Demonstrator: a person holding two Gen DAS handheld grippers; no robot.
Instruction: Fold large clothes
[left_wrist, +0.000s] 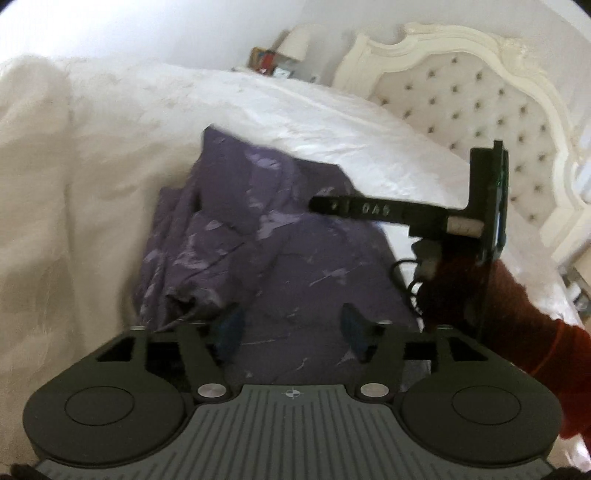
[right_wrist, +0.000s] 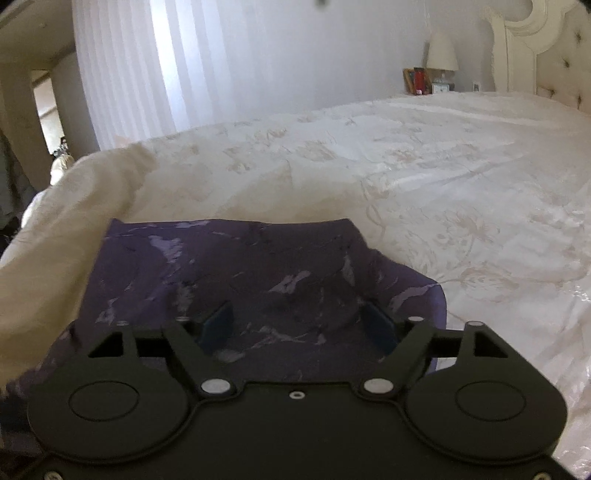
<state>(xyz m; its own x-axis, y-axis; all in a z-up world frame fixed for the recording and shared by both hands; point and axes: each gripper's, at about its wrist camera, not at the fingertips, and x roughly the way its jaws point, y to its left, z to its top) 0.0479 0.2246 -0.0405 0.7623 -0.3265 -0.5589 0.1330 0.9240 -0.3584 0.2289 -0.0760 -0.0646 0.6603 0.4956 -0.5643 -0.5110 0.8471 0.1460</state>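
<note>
Both tools gaping, left tool (left_wrist: 293, 326) and right tool (right_wrist: 297, 326) empty over purple garment (left_wrist: 258, 240); we smooth creases, then regrasp matching corners.

A wide bed (right_wrist: 424, 177) carried everything. It was covered with a cream bedspread (right_wrist: 461, 229) that had a pale flower pattern and a soft shine. At the head stood a tufted cream headboard (left_wrist: 461, 107) with a carved frame. A purple garment (right_wrist: 258, 266) with lighter lilac marks lay directly on the bedspread near the closer edge, partly folded, with creases and a bunched part on its left side in the left wrist view.
</note>
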